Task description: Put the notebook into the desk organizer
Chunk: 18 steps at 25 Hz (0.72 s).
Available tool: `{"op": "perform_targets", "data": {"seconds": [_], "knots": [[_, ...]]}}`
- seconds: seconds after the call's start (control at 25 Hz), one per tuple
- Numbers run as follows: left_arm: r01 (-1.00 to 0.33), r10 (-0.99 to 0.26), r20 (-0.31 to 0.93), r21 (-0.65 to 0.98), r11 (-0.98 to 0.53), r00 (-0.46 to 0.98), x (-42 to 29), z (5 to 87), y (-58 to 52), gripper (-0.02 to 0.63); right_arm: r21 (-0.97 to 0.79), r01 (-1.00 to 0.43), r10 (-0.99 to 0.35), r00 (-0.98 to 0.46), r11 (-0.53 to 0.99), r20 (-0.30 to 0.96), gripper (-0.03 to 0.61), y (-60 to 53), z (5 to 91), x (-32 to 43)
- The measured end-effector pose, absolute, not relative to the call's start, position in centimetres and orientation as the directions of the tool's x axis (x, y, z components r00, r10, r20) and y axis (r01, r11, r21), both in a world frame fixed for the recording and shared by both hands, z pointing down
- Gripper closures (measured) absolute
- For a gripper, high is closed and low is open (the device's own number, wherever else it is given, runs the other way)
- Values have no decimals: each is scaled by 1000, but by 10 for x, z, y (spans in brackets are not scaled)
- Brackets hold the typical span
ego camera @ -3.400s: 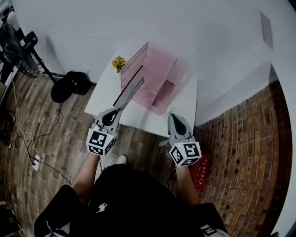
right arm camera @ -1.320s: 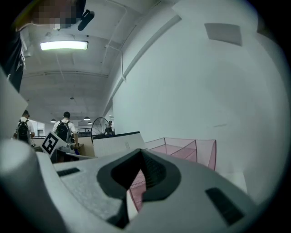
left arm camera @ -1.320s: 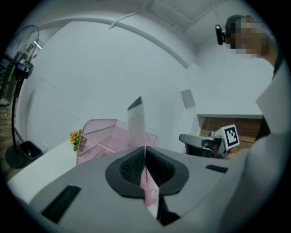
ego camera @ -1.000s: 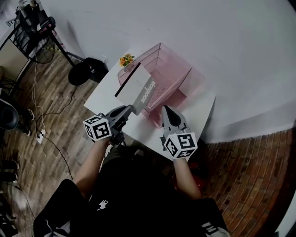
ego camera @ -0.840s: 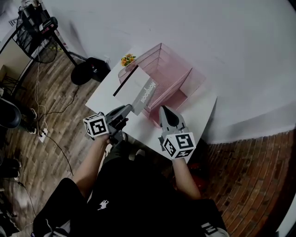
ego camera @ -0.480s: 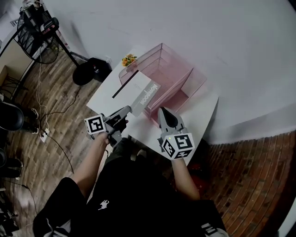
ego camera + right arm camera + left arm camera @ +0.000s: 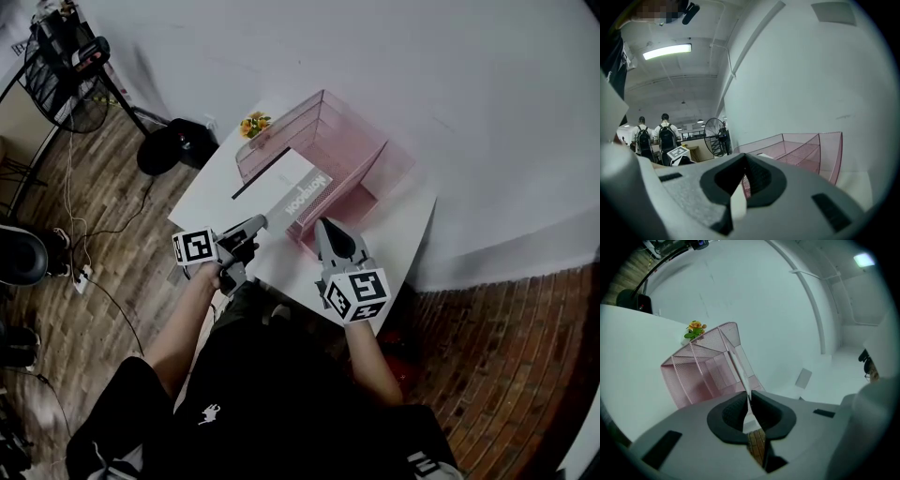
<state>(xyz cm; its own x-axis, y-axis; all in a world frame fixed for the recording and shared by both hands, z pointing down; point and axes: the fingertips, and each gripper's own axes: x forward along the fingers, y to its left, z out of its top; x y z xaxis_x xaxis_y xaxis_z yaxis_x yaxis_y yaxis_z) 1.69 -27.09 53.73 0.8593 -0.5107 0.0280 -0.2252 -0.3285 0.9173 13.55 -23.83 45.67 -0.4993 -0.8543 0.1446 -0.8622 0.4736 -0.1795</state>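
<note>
The notebook (image 7: pixel 292 187) lies tilted over the near-left part of the organizer (image 7: pixel 354 148). Its far end is inside the pink walls and its near corner sticks out past the organizer's front edge. Its long axis runs from that corner away into the organizer, toward the wall behind. I cannot tell whether the far end already rests on the organizer's floor.

The left gripper (image 7: pixel 255 225) sits just in front of the organizer's near-left corner, right at that jutting corner. In the left gripper view a thin sliver of the notebook's edge passes straight between the dark pads. The jaws are nearly together on it and are beginning to open. So the notebook lies directly ahead of this gripper, in line with its jaws, and a let-go and straight pull-back looks like the fitting move. The right gripper (image 7: pixel 323 228) hovers at the organizer's front on the notebook's other side, close by but apart from it. Its jaws are together with nothing between them.

The notebook is a slim, flat rectangle with a white cover, dark print along one long side and a dark strip on the opposite edge. The organizer is pink wire mesh, stiff and see-through, with slanted dividers rising toward its back. It stands on a smooth white table (image 7: pixel 217 192). A small pot of yellow flowers (image 7: pixel 250 124) stands at the organizer's far-left corner.
</note>
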Motion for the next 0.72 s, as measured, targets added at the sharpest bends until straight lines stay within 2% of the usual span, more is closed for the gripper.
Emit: {"op": "perform_targets", "data": {"seconds": [0.36, 0.56, 0.72], "knots": [[-230, -493, 54, 924, -306, 869, 17, 546, -283, 551, -167, -875, -865, -478, 454, 150, 577, -245, 454, 134], [-265, -505, 69, 907, -327, 860, 8, 548, -283, 393, -170, -872, -862, -483, 458, 155, 577, -250, 457, 130], [-401, -512, 150, 811, -425, 846, 2, 548, -274, 330, -162, -865, -853, -498, 476, 154, 577, -253, 455, 123]]}}
